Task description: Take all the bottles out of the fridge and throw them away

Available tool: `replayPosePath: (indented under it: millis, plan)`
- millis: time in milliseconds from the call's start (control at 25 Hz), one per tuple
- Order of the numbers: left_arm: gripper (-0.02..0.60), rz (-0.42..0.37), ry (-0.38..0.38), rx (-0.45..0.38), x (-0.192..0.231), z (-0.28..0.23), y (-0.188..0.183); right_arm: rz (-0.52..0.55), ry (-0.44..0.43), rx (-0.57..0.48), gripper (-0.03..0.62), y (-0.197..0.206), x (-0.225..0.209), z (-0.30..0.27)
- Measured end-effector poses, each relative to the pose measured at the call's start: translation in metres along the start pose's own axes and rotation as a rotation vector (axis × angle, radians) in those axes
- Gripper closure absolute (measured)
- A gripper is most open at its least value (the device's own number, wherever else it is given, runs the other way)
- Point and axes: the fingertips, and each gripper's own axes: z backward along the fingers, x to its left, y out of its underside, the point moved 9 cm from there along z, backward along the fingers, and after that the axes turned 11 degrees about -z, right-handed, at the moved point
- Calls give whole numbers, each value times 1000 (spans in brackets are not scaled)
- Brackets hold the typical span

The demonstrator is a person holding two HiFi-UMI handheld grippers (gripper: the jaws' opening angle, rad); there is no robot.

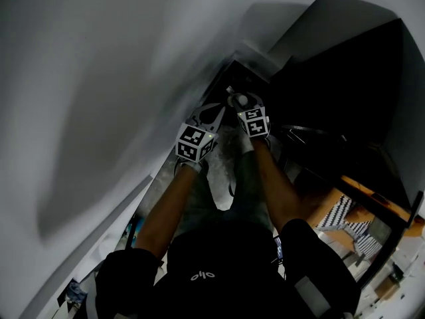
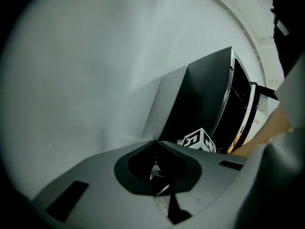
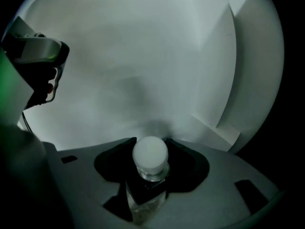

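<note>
Pinching a clear bottle (image 3: 151, 172) just under its white cap (image 3: 150, 154), the right gripper (image 3: 151, 141) has both jaws pressed on the neck. The bottle sits at 6 o'clock in the right gripper view, and its cap points at a plain white wall (image 3: 143, 56). The left gripper (image 2: 155, 144) is pressed together, with nothing in it that I can see. At 2 o'clock from it stands a black box (image 2: 205, 99) that looks like the fridge.

So this bottle is out of the fridge and, I think, ready to be thrown away. To do that well, squeeze the neck firmly so the smooth bottle does not slip. Carry it slowly and let go only right over the bin. No bin shows in any view.

In the head view, both bare arms reach straight ahead toward 12 o'clock, side by side. The right arm (image 1: 272, 185) reaches a bit farther than the left arm (image 1: 169, 208), so its gripper sits at 1 o'clock from the left one.
</note>
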Motion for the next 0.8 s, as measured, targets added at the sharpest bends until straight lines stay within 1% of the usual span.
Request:
replayPosePath:
  millis: [160,240,320,440,520,640,680,800]
  plan:
    - [575,-2,5,-18,13,-23,23,-4,9,-25,390,22,-16,-29]
    - [575,-7,8,-17,18,-25,28,-16,15,-46,388,23,-16,-31]
    - [575,-5,21,-20,19,-25,22,-21,26,-76,379,15,-14,-22]
    - [575,6,54,-30,10,-12,-5,-43,41,-100,367,-6,-2,14]
    - [575,11,77,-26,1,8,-30,-56,42,-118,368,-23,19,50]
    - [575,11,125,-9,-17,47,-77,-77,57,-135,372,-50,56,120]
    - [575,3,143,1,-24,61,-93,-88,67,-141,387,-57,68,146]
    - [575,-24,194,25,-46,103,-139,-132,107,-168,502,-73,100,220]
